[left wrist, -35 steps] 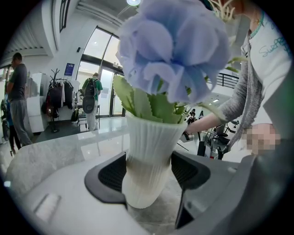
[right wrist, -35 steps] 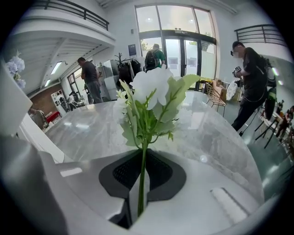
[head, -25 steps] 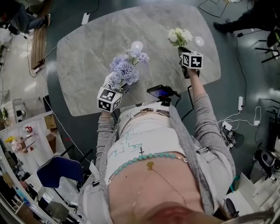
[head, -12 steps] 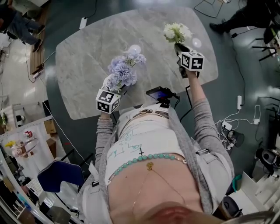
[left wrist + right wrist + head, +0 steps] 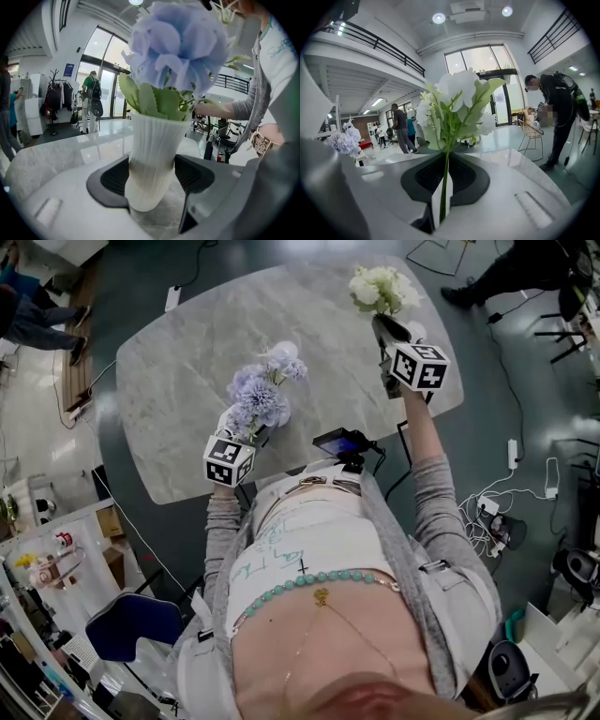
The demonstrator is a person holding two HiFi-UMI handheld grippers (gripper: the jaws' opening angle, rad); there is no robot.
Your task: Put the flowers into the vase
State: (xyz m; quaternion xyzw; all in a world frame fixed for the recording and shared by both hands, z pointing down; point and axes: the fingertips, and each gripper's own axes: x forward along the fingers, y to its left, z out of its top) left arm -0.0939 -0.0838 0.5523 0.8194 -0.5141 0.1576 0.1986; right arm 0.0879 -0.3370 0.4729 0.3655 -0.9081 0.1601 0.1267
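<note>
Bare bench (image 5: 178,362) spreads beyond the vase (image 5: 152,150), clamped by the left gripper (image 5: 152,176) near the front edge. The right gripper (image 5: 445,187), nearly closed, pinches the white flowers (image 5: 457,101) by the stem over the right end.

Can make out teal script across the white shirt (image 5: 281,559), too skewed to read from the head view, starting with what looks like "Su" in the left gripper view. Find only black-and-white squares, no letters, on the left marker cube (image 5: 230,461) and the right marker cube (image 5: 419,367). Cannot read the blue sign (image 5: 69,70) by the glass doors (image 5: 105,93).
</note>
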